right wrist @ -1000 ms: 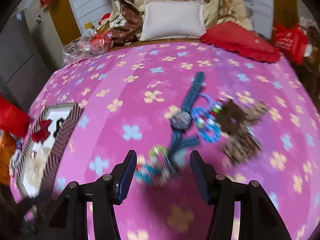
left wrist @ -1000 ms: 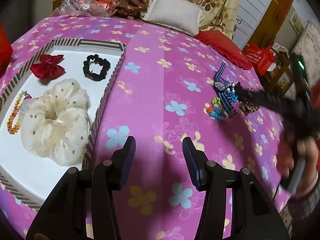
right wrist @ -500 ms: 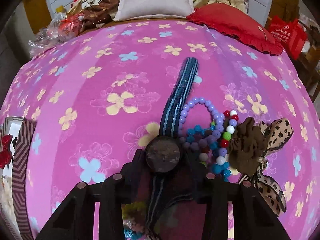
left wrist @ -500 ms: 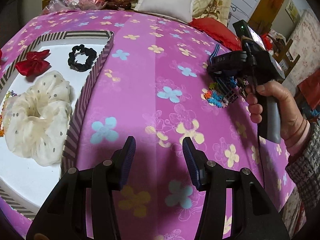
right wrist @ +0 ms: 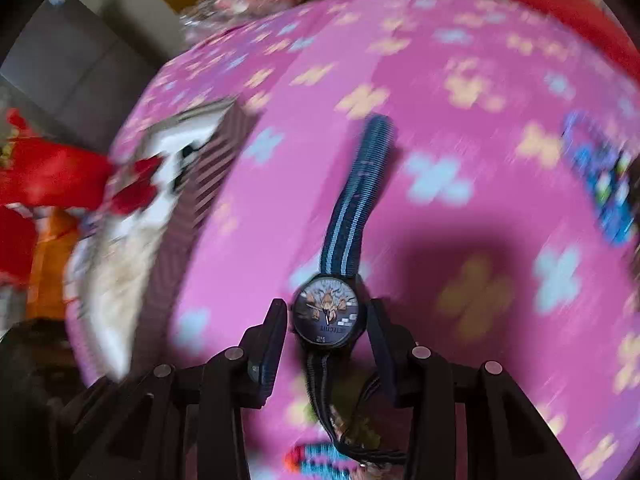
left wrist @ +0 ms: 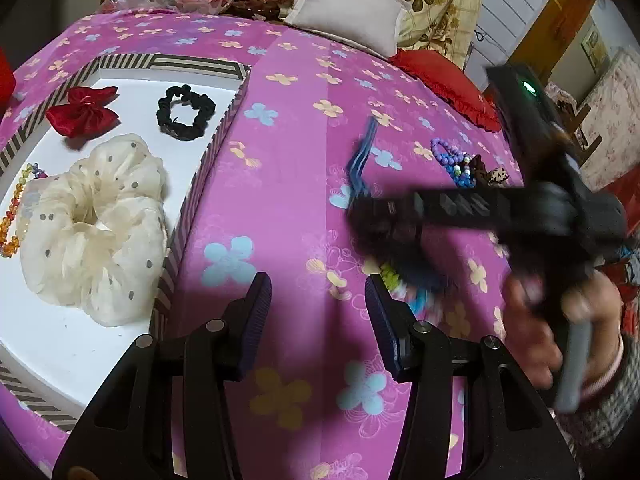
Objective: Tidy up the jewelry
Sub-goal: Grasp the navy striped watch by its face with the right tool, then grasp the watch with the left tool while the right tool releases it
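Note:
My right gripper [right wrist: 329, 320] is shut on a wristwatch [right wrist: 330, 318] with a blue striped strap and holds it above the pink flowered cloth. In the left wrist view the right gripper [left wrist: 384, 216] is blurred, with the strap [left wrist: 362, 164] sticking up from it. My left gripper [left wrist: 318, 300] is open and empty over the cloth, right of the striped tray [left wrist: 212, 152]. The tray holds a cream scrunchie [left wrist: 96, 220], a red bow [left wrist: 82, 114], a black scrunchie [left wrist: 185, 116] and an orange bead bracelet [left wrist: 14, 216]. A colourful bead bracelet [left wrist: 404, 284] lies under the right gripper.
A purple and blue bead bracelet [left wrist: 452, 160] and a leopard-print bow [left wrist: 490, 174] lie on the cloth at the right. A white pillow [left wrist: 348, 16], a red cushion [left wrist: 448, 88] and piled fabrics sit at the far edge.
My right gripper has closed on the watch, lifted it off the cloth and is swinging left toward the tray. The left gripper has stayed open and nearly still.

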Demonstrator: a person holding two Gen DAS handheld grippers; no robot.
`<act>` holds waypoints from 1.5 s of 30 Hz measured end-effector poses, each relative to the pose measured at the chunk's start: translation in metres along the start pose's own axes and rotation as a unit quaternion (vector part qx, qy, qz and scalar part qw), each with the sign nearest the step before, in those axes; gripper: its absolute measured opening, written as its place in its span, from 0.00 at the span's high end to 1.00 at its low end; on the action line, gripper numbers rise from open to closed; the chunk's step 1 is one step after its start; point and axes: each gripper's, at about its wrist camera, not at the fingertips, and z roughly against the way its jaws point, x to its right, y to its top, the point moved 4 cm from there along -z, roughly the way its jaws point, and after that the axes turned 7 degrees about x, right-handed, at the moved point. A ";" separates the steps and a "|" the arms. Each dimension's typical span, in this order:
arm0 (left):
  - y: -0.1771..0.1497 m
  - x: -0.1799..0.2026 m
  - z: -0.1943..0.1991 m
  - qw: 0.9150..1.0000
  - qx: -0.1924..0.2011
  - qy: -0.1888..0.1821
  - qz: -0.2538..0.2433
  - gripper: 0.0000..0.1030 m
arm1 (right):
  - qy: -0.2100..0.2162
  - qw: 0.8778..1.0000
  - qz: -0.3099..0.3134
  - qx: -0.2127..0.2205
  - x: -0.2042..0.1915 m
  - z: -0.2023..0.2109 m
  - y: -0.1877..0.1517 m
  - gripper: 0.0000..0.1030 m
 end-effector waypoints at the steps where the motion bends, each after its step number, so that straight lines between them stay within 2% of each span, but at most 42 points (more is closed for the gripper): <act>1: 0.000 0.000 0.001 1.000 0.002 0.001 0.000 0.53 | 0.009 1.000 -0.007 0.005 0.002 0.011 -0.007 0.62; 5: 0.002 0.000 0.005 1.000 0.010 0.003 -0.004 0.53 | -0.003 0.997 -0.022 0.068 0.017 0.060 -0.023 0.53; 8: 0.004 -0.003 0.006 1.000 0.015 0.004 0.000 0.53 | -0.053 0.993 -0.018 0.109 0.038 0.093 -0.040 0.53; 10: 0.004 -0.007 0.004 1.000 0.010 0.002 0.010 0.53 | -0.068 0.991 -0.018 0.114 0.047 0.100 -0.051 0.53; 14: 0.006 -0.013 -0.001 0.999 -0.010 -0.023 0.046 0.53 | -0.058 0.991 -0.023 0.119 0.057 0.099 -0.065 0.53; 18: 0.011 -0.016 -0.004 0.997 -0.014 -0.014 0.069 0.53 | -0.071 0.988 -0.020 0.134 0.069 0.104 -0.073 0.53; 22: 0.016 -0.007 -0.016 0.997 -0.032 -0.018 0.065 0.53 | -0.100 0.981 -0.049 0.157 0.110 0.121 -0.078 0.53; 24: 0.020 0.002 -0.030 0.998 -0.046 -0.010 0.044 0.53 | -0.107 0.978 -0.062 0.166 0.126 0.129 -0.077 0.53; 29: 0.028 0.023 -0.061 0.998 -0.070 0.002 -0.002 0.53 | -0.146 0.968 -0.056 0.198 0.147 0.151 -0.055 0.53; 32: 0.033 0.029 -0.071 0.997 -0.067 0.011 -0.019 0.53 | -0.166 0.962 -0.055 0.210 0.158 0.155 -0.034 0.53; 35: 0.038 0.033 -0.079 0.997 -0.065 0.014 -0.028 0.52 | -0.176 0.960 -0.064 0.210 0.169 0.149 -0.016 0.53; 38: 0.041 0.037 -0.084 0.997 -0.065 0.011 -0.034 0.43 | -0.194 0.955 -0.068 0.216 0.177 0.144 0.004 0.53; 42: 0.041 0.042 -0.087 0.997 -0.059 0.018 -0.055 0.42 | -0.205 0.952 -0.061 0.219 0.179 0.140 0.029 0.53; 45: 0.041 0.039 -0.086 0.997 -0.057 0.010 -0.054 0.42 | -0.220 0.951 -0.079 0.201 0.192 0.128 0.036 0.53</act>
